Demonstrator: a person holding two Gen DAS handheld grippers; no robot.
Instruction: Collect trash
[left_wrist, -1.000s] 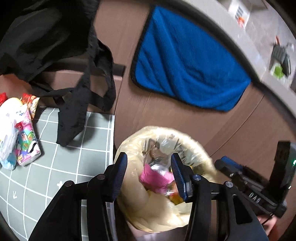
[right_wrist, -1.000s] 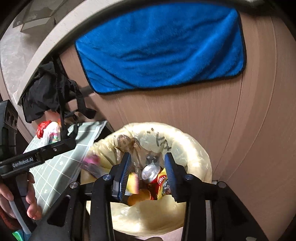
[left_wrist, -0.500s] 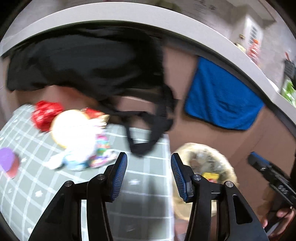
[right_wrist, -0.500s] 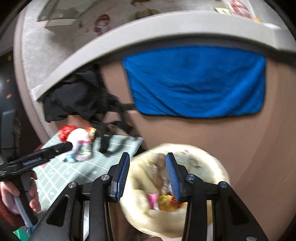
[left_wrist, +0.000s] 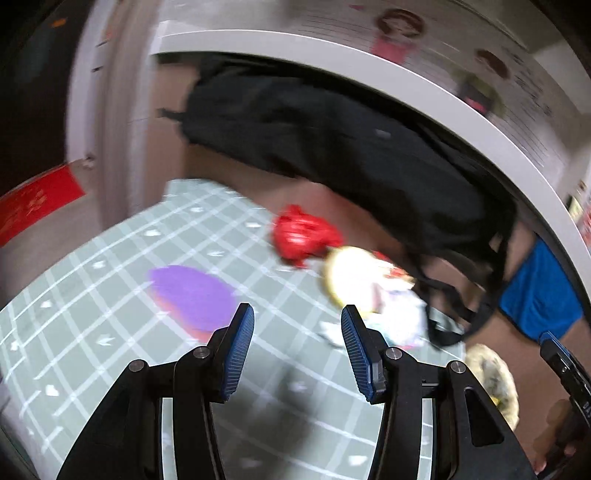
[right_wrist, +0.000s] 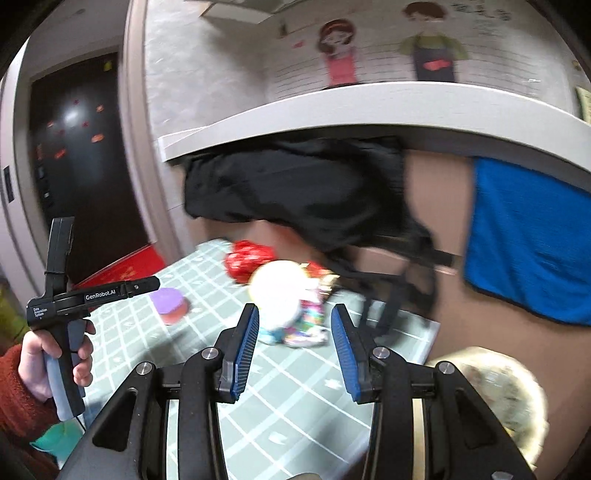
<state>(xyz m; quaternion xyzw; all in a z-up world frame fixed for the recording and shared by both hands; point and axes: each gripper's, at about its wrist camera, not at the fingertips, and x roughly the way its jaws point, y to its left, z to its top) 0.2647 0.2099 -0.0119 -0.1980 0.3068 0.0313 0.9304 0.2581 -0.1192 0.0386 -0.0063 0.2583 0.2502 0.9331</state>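
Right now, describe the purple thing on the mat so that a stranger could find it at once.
Start at the grey-green checked mat on the floor below the white counter. The purple-topped round thing sits alone toward the mat's left side, apart from the heap of wrappers. It is the only purple item, flat on top with a red rim underneath.

Left gripper (left_wrist: 297, 332): jaws parted, nothing between the blue pads, angled downward. Right gripper (right_wrist: 294, 332): jaws parted, empty, likewise angled downward. The person's left hand (right_wrist: 55, 354), in a red sleeve (right_wrist: 18, 391), grips the left gripper's handle at the near left.
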